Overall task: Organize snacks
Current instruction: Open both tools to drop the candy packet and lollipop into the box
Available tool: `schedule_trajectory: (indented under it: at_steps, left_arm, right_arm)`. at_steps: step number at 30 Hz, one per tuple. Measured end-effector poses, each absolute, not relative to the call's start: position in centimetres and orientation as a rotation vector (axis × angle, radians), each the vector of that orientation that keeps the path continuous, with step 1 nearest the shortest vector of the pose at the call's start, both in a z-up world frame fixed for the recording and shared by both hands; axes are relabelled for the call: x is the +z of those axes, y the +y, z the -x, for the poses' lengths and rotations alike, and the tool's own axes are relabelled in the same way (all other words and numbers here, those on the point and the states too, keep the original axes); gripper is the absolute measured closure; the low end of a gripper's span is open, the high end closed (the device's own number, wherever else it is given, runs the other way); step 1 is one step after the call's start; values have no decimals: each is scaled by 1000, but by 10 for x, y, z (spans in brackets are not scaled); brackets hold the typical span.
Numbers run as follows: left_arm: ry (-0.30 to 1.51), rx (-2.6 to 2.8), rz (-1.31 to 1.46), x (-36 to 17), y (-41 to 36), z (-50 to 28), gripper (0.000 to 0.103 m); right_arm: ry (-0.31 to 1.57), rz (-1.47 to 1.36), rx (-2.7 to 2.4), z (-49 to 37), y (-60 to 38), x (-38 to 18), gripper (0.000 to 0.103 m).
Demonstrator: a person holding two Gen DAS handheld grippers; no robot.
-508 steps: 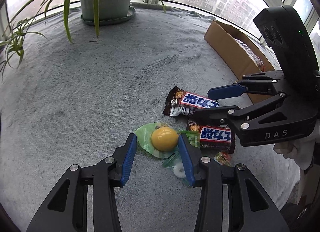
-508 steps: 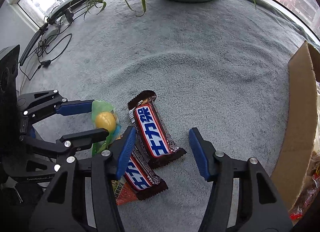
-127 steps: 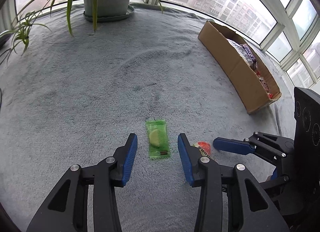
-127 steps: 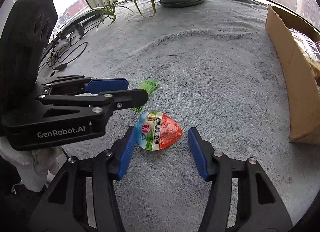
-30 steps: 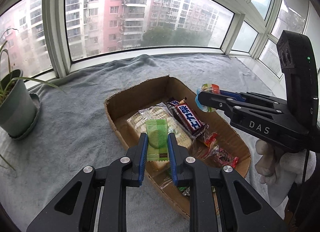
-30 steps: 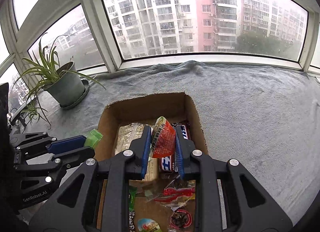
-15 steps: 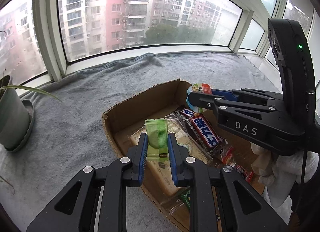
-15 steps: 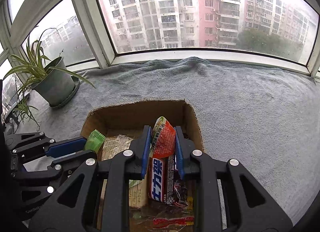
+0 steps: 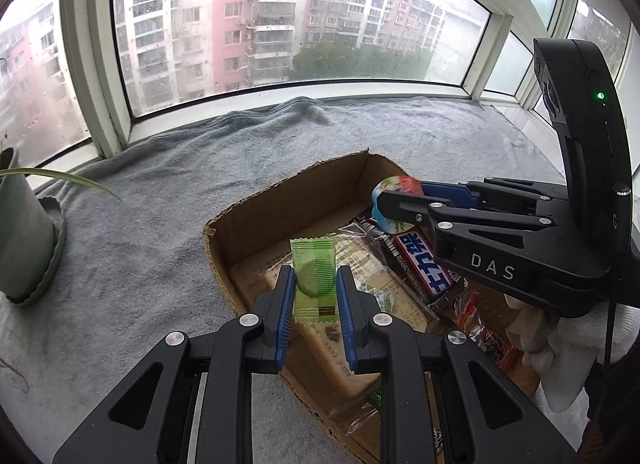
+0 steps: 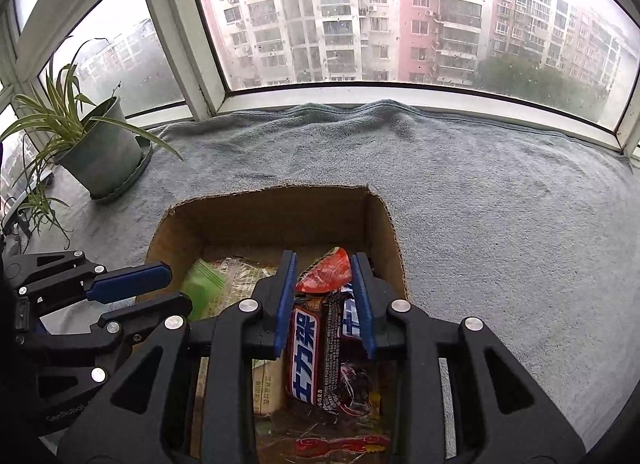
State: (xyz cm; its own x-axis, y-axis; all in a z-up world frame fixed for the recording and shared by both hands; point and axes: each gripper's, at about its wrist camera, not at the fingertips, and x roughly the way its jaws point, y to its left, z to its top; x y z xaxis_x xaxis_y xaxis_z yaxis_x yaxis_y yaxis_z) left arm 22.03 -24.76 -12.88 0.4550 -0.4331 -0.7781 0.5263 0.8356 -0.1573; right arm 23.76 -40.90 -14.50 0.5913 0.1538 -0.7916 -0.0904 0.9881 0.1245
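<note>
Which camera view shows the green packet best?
The left wrist view: the green packet stands face-on between the left gripper fingers, over the box. In the right wrist view only its blurred side shows, partly hidden behind that gripper's finger.

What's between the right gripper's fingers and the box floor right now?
The red snack pouch between them, chocolate bars just below, in the right wrist view.

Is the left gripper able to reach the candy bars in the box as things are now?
Probably not yet. The left gripper is shut on the green packet, and the right gripper hangs over the candy bars in the box.
</note>
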Motion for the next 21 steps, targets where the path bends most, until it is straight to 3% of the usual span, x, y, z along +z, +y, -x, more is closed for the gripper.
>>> schedule_trajectory:
  at_steps: [2,3,5,7,21]
  left_arm:
    - [930,-592,-117,-130,-249,-221,79]
    - [928,-591,-120,-129,-249,-220,71]
    - [925,-587,-115,-130,-248,-221,57]
    - [925,-585,-113,-130,-247,-221,56]
    - [927,-593,-103,-124,-241,-206,56]
  right_arm:
    - [924,-74,134,-237,-410,-145,53]
    - [917,-72,129,-236,-410,-144,46]
    - [913,-71,128,-235,-411,-143,42]
    - [913,-67,123,-235,-411,-142,36]
    - [913,-44,120,-218,-402,-127,34]
